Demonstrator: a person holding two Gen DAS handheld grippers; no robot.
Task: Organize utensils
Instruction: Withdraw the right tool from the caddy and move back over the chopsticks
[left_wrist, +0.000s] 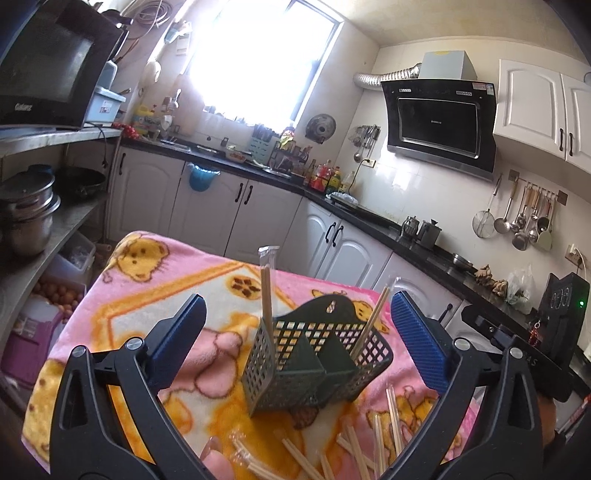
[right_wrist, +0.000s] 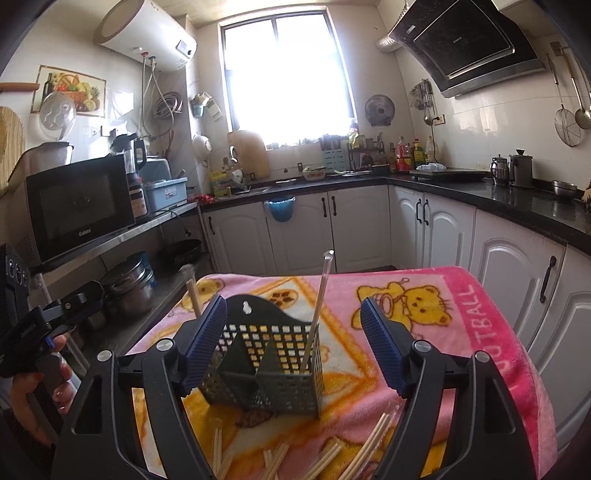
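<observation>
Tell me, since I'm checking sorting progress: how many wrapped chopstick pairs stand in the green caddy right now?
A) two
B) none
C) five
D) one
A: two wrapped chopstick pairs stand in the green caddy, the left pair in its left compartment and the right pair in its right; more chopsticks lie on the blanket.

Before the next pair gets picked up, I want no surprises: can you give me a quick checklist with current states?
1. Left tool open and empty: ok.
2. Right tool open and empty: ok.
3. Green basket upright on the blanket: ok.
4. Wrapped chopsticks standing in the basket, one pair at its left end, one at its right: ok.
5. Loose chopsticks all put away: not ok, several lie in front of the basket.
6. Middle compartment free: cannot tell for certain.
</observation>
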